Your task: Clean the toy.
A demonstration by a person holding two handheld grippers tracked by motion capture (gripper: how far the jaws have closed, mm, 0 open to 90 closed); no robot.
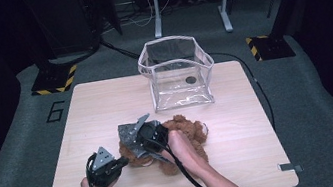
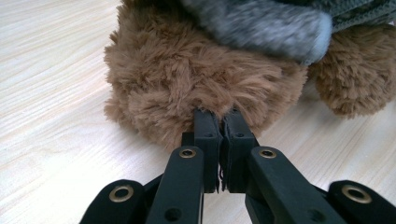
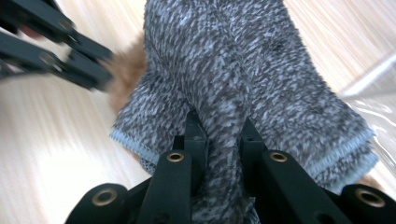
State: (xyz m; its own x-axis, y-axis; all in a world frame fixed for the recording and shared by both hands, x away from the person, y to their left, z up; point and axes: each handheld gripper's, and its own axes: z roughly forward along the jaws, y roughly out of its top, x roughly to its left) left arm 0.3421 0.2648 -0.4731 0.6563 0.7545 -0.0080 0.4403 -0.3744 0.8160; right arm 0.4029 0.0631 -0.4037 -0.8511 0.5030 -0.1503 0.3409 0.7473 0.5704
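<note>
A brown plush toy (image 1: 182, 139) lies on the wooden counter (image 1: 246, 162), near its front edge, with a grey knitted garment (image 1: 134, 139) over its left part. A clear plastic bag (image 1: 177, 74) stands open farther back on the counter, well apart from the toy.

The left gripper (image 2: 219, 122) has its jaws pressed together, almost touching, with a tuft of the toy's brown fur pinched between the tips; in the left gripper view the fur bulges around the jaw ends. In the high view this gripper (image 1: 125, 161) sits at the toy's left side, low over the counter.

The right gripper (image 3: 219, 135) pinches a raised fold of the grey knit: the cloth stands bunched between its two jaws, which are close together. In the high view it (image 1: 136, 138) is over the toy.
</note>
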